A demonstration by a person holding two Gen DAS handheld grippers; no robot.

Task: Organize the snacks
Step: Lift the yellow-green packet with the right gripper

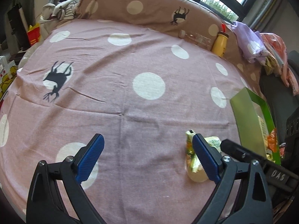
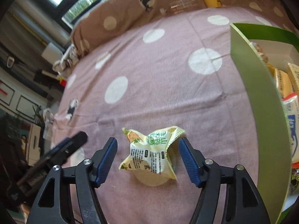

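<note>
The work surface is a pink fabric bedspread (image 1: pixel 130 112) printed with large white dots and black deer silhouettes, with a brown dotted pillow (image 1: pixel 142 5) along the top of both frames. In the right wrist view, the right gripper (image 2: pixel 147 149), black-framed with blue ribbed pads, occupies the lower centre; its jaws stand partly apart on either side of a crumpled pale yellow-green snack packet (image 2: pixel 151 155) with printed text. The packet lies on the bedspread between the pads, and neither pad presses on it; a narrow gap shows on each side. A green open-topped cardboard box (image 2: pixel 261 100) stands upright at the right edge of this frame, near the packet but apart from it, and holds several wrapped snacks (image 2: pixel 286 85). In the left wrist view, the left gripper (image 1: pixel 147 149) sits at the bottom of the frame with its jaws wide apart and only bare bedspread between them. The same snack packet (image 1: pixel 190 160) appears at lower right, partly hidden behind the right-hand blue pad, and the green box (image 1: pixel 248 123) stands at the right edge. A yellow bottle with a brown cap (image 1: pixel 220 43) and a clear plastic bottle (image 1: pixel 198 37) lie against the pillow at upper right.
</note>
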